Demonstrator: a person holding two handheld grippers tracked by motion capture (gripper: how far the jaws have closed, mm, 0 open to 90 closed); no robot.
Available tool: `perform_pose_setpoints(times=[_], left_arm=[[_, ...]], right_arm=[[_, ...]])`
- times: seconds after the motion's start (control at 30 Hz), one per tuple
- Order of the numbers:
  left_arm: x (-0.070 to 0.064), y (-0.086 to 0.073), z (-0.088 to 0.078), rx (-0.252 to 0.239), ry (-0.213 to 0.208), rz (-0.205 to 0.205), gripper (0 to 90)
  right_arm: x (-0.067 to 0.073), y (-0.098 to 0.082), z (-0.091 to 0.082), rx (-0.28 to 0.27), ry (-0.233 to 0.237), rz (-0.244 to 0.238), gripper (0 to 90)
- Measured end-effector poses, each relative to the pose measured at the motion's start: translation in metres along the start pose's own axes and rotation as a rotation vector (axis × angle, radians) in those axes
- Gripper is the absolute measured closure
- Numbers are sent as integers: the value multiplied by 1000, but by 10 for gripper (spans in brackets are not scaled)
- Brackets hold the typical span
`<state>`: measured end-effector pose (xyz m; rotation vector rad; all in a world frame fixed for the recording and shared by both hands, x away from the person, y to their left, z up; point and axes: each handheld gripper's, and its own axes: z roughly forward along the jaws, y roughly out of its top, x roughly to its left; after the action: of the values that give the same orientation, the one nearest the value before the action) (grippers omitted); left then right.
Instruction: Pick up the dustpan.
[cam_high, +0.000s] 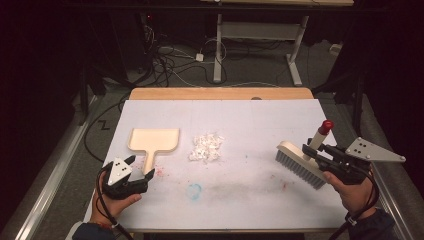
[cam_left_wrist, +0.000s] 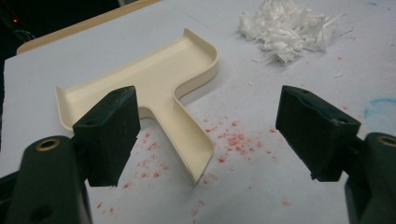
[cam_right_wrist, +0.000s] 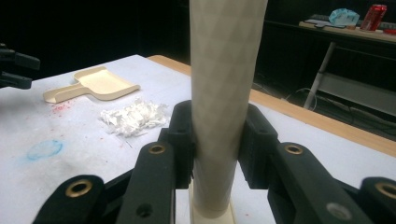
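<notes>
Shredded paper pile (cam_high: 206, 147) sits mid-table, between dustpan (cam_high: 153, 140) and brush (cam_high: 300, 163). I read this as a sweep setup. My right gripper (cam_right_wrist: 218, 142) is clamped on the brush handle (cam_right_wrist: 223, 93), bristles down at the table's right side, ready to push the paper leftward. My left gripper (cam_left_wrist: 210, 133) is spread wide, straddling the dustpan's handle, not touching it yet, probably to steady the pan.
</notes>
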<state>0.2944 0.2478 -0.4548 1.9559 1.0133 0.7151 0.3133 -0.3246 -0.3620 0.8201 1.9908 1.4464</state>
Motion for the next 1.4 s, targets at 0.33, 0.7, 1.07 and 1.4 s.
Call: perform_pose_setpoints(times=[0.33, 0.7, 1.07, 1.4], left_arm=[[3, 2, 5, 92, 76, -131, 240], [-2, 7, 23, 224, 35, -232, 240], [21, 9, 72, 300, 48, -249, 464], [37, 21, 87, 348, 27, -229, 631]], right_arm=[[-1, 0, 3, 12, -4, -8, 705], [3, -1, 12, 40, 17, -8, 706], [1, 0, 18, 46, 28, -16, 706], [4, -2, 20, 62, 43, -26, 705]])
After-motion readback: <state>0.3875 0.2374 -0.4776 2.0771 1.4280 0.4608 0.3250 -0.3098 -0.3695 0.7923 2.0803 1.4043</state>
